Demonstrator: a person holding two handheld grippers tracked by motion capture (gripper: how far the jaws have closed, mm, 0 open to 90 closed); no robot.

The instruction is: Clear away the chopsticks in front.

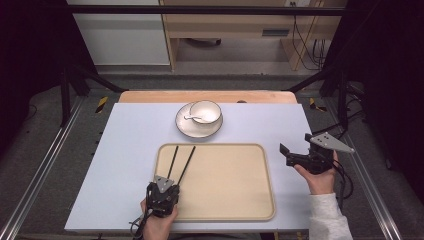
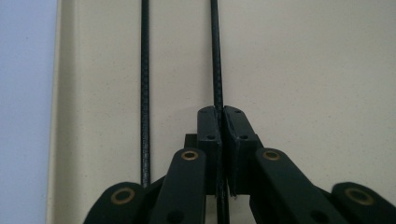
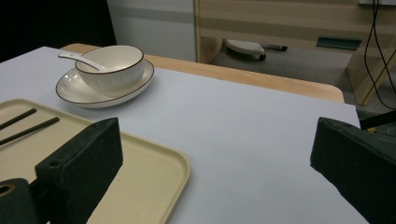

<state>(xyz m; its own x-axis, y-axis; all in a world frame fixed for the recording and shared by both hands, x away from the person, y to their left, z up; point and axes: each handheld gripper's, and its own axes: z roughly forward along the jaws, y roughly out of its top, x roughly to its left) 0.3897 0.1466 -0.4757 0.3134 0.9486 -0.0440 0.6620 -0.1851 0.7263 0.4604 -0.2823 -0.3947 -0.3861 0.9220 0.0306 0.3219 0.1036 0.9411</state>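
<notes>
Right now the work in hand looks like the laying of two thin black chopsticks on the wide beige plastic tray [image 1: 220,200] that sits on the pale blue table top [image 1: 125,150]. The left gripper [image 2: 219,112] is low over the near left part of the tray, its jaws clenched tight on the near end of one chopstick, the right-hand chopstick [image 2: 215,56] of the pair as its own camera shows it; the stick runs on between the pads and out behind them. The other chopstick [image 2: 145,93] lies free on the tray just beside it, apart from the jaws and roughly alongside. From above, both sticks fan away from the gripper toward the tray's far rim. The right gripper [image 1: 298,155] is held off the tray's right edge, over the table, jaws spread wide with nothing between them. Beyond the tray stands a white ceramic bowl [image 1: 205,111] with a white spoon [image 1: 192,118] in it, on a dark-rimmed white plate [image 1: 186,129]. My guess is that the next move calls for either letting go so the held stick settles flat beside its partner, or lifting it clear without dragging the free one.
</notes>
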